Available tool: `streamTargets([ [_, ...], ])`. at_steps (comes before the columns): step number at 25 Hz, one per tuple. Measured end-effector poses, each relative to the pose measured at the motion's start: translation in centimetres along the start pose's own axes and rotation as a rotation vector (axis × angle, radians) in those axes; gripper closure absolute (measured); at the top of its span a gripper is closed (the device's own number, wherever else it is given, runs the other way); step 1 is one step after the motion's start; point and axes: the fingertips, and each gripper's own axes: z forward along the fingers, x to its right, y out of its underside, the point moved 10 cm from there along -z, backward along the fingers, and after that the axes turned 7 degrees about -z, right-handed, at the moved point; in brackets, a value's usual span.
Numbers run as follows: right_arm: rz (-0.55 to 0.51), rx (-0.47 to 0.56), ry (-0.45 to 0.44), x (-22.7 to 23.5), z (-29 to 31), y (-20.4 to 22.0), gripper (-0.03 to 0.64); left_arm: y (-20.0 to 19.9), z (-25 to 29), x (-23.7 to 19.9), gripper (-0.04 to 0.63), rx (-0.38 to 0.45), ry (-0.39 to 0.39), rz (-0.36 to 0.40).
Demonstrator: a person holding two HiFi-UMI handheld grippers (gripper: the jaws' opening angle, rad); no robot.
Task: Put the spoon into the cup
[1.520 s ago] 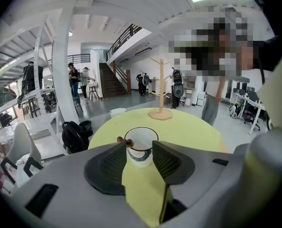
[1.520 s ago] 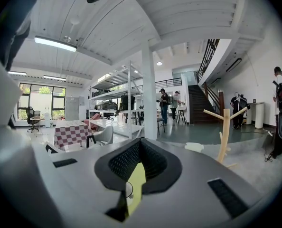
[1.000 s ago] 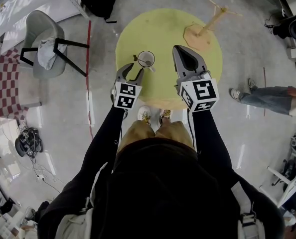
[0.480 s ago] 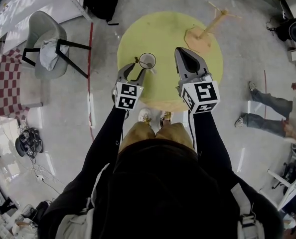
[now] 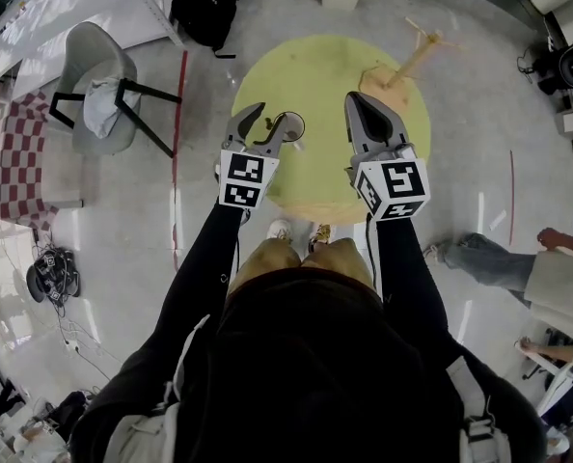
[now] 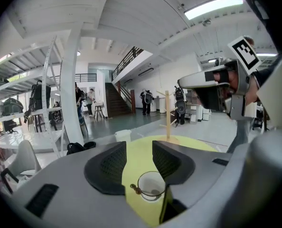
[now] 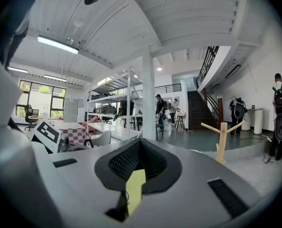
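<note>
The spoon [image 6: 135, 189] rests in the cup [image 5: 286, 125] on the yellow bench [image 5: 330, 70]. The left gripper [image 6: 139, 151] has its fingers apart and empty, with the cup just beyond them. The right gripper [image 7: 140, 146], further right, has its fingers closed on nothing.

I see a matt desk [image 5: 325, 75], a glossy cup [image 5: 286, 126] (ceramic, I'd say), a wooden stand [image 5: 414, 52], and dimpled black pads [image 6: 111, 167] on the left tool [image 6: 139, 152].

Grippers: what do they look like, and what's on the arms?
Matching pair: the left gripper and right gripper are grey moulded shells with black textured pads. Each carries a white cube printed with black square markers. Black long sleeves cover both arms.
</note>
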Motion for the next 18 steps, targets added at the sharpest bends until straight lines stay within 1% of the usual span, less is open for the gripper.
streamTargets([
  [4, -0.01, 0.017, 0.005, 0.3, -0.1, -0.8, 0.591, -3.4, -0.8, 0.3, 0.413, 0.081, 0.002, 0.023],
  [7, -0.016, 0.029, 0.007, 0.6, -0.2, -1.4, 0.592, -5.8, -1.6, 0.3, 0.413, 0.137, -0.004, 0.021],
  [10, -0.022, 0.043, 0.009, 0.8, -0.1, -1.9, 0.591, -7.9, -2.3, 0.3, 0.413, 0.176, 0.007, 0.016],
  [18, -0.038, 0.078, 0.012, 1.2, -0.1, -3.7, 0.591, -12.4, -4.9, 0.7, 0.423, 0.279, 0.004, 0.04],
])
